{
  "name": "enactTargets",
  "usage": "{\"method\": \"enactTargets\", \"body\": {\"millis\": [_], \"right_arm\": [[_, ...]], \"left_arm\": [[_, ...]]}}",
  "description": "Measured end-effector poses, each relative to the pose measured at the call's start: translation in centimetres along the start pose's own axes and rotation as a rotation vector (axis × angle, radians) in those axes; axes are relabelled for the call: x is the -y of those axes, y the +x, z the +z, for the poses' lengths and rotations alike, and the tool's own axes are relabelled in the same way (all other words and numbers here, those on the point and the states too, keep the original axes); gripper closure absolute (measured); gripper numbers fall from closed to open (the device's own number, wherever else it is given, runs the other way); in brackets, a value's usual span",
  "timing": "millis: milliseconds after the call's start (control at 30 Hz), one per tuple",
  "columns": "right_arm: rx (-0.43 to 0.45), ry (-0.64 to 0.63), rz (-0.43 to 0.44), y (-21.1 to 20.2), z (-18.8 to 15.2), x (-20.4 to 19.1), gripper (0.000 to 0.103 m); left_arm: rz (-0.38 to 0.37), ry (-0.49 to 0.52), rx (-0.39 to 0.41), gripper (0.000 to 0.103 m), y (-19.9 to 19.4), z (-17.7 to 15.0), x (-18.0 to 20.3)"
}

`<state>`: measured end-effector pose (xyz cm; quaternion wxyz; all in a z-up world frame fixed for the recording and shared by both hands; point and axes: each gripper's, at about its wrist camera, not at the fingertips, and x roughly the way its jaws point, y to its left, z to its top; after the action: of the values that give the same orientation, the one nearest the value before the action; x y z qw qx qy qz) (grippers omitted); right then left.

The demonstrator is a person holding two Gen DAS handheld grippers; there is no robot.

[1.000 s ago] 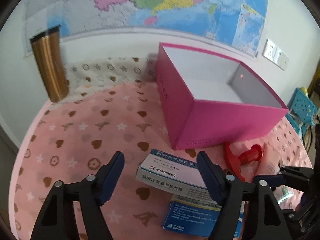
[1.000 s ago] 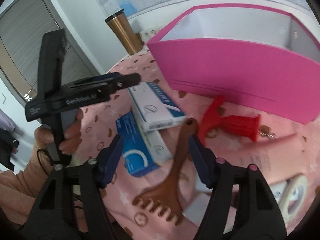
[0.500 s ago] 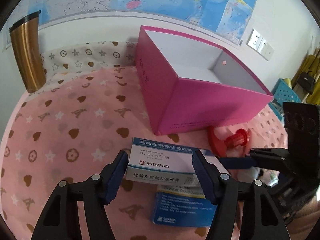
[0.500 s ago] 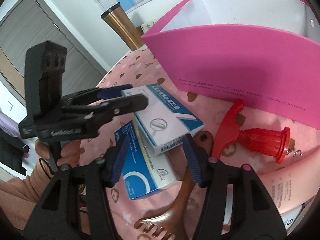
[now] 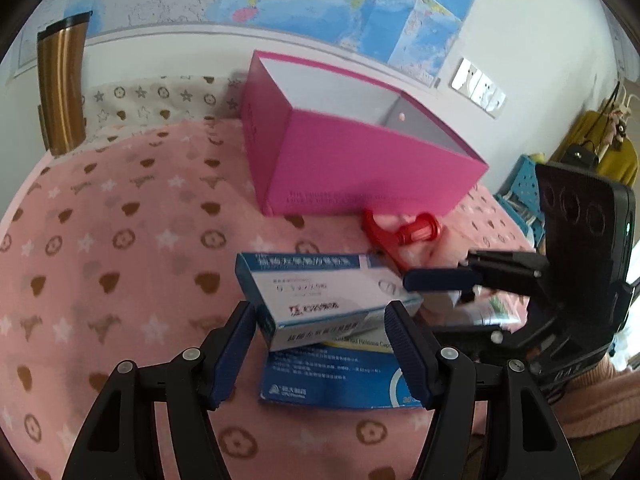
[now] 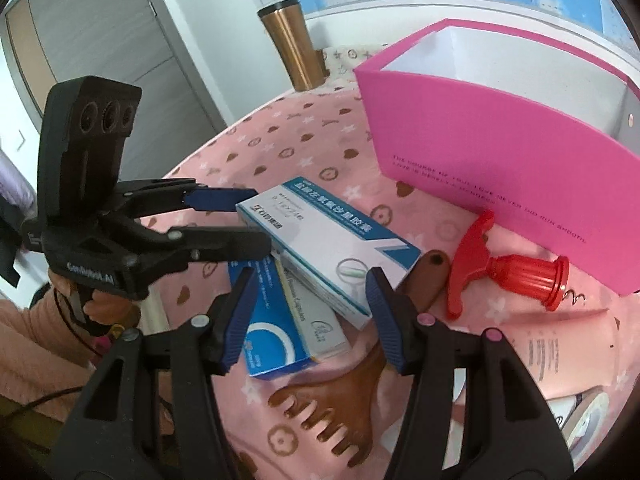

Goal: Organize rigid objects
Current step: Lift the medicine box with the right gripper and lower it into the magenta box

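Note:
A white and blue medicine box (image 5: 320,288) (image 6: 320,236) lies tilted on a blue box (image 5: 332,376) (image 6: 272,340) on the pink patterned cloth. My left gripper (image 5: 320,316) (image 6: 262,220) is partly open, its fingers astride the white box's near left corner. My right gripper (image 6: 310,284) (image 5: 420,304) is also partly open, astride the opposite near corner. I see neither pair of pads pressing on the box. An open pink storage box (image 5: 360,168) (image 6: 480,152) stands just behind.
A red corkscrew (image 5: 400,232) (image 6: 512,272) lies against the pink box's front wall. A brown comb (image 6: 340,400) sticks out from under the medicine boxes. A pink tube (image 6: 560,344) lies at the right. A gold tumbler (image 5: 60,84) (image 6: 292,48) stands by the wall.
Both grippers have come in toward the white medicine box and their jaws have narrowed a little. Each now straddles a corner of it. The box still rests on the blue box.

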<state>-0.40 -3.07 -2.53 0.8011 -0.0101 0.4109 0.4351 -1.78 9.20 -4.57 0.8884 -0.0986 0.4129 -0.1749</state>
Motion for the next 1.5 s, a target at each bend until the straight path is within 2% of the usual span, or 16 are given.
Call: {"method": "enactTargets", "body": {"millis": [100,233,400,433,533,1000,1067,1200,1333,1500], "right_arm": [[-0.003,0.031,0.004,-0.2,0.0,0.7,0.045],[-0.011,0.149,0.005,-0.4,0.0,2.9,0.045],[-0.04,0.228,0.062,0.4,-0.2,4.4,0.045],[-0.036,0.226,0.054,0.5,-0.1,4.4,0.048],[-0.039,0.244,0.075,0.9,0.4,4.5,0.048],[-0.06,0.251,0.038,2.1,0.9,4.2,0.048],[-0.068,0.258,0.027,2.4,1.0,4.2,0.048],[-0.083,0.271,0.005,3.0,1.4,4.4,0.048],[-0.086,0.27,-0.002,3.4,1.4,4.5,0.048],[-0.079,0.252,-0.035,3.8,1.9,4.3,0.048]], "left_arm": [[0.018,-0.02,-0.016,0.036,0.4,-0.2,-0.5],[0.007,-0.04,-0.005,0.036,0.2,0.4,-1.4],[0.0,-0.022,-0.014,0.036,0.7,1.5,-1.8],[0.0,-0.022,-0.02,0.036,0.9,1.6,-2.0],[-0.001,-0.018,-0.035,0.036,1.4,2.0,-2.4],[-0.022,0.015,-0.084,0.036,2.9,3.4,-3.5],[-0.003,0.015,-0.099,0.039,3.5,3.5,-3.7],[0.03,0.039,-0.116,0.04,4.1,3.4,-3.6],[0.016,0.025,-0.12,0.04,4.1,3.1,-4.2],[0.034,0.033,-0.12,0.041,4.2,2.8,-3.8]]}}
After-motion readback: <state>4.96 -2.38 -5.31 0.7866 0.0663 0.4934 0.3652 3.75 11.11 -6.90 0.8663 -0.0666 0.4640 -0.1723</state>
